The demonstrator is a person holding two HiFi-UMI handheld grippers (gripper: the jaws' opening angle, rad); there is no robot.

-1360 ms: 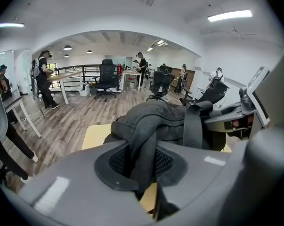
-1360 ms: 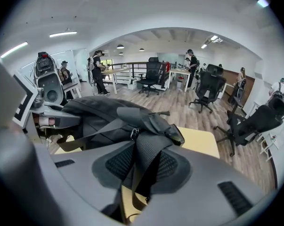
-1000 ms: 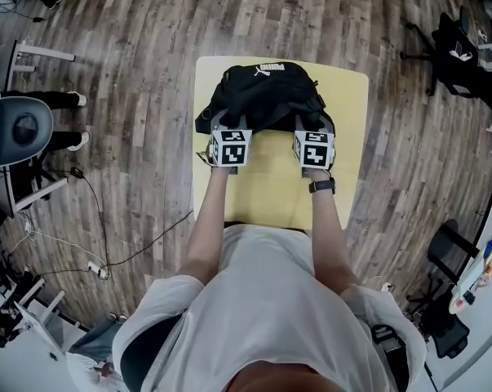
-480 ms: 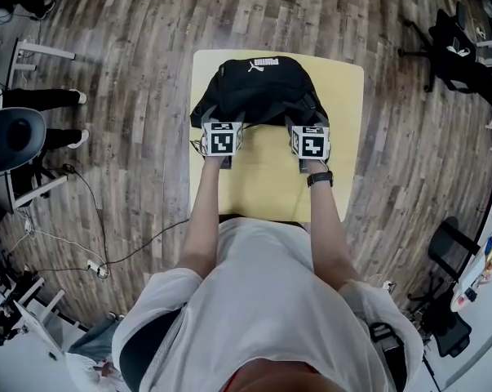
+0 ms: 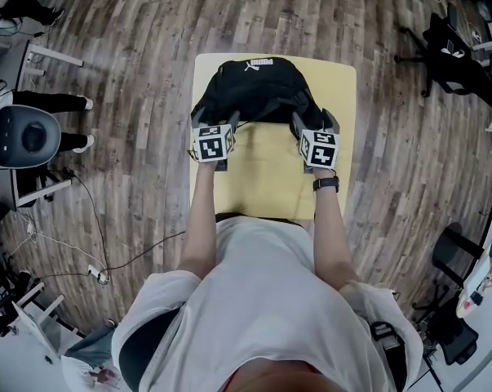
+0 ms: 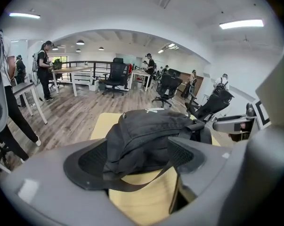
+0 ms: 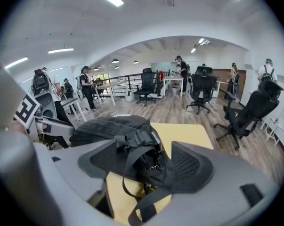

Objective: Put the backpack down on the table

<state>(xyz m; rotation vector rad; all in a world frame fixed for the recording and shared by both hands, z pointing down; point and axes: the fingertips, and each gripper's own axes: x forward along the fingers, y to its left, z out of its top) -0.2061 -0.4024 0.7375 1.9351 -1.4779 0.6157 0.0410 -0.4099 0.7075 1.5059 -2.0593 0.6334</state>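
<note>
Backpack [image 5: 254, 88] lies at the table's [image 5: 270, 182] twelve o'clock end. The head view barely shows the jaws. The gripper views show left gripper [image 5: 218, 122] and right gripper [image 5: 309, 121] just opened wide, with straps [image 7: 126, 165] slack between them.

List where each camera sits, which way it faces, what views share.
Head view: on the person's head, looking steeply down at the backpack on the table; shows torso, both arms, left gripper, right gripper.
Left gripper view: on the left gripper, looking along its fingers at the backpack; fingers have just been opening, strap loose between them.
Right gripper view: on the right gripper, likewise; fingers have just been opening, strap loose between them.
Shared: all three see backpack and table.
</note>
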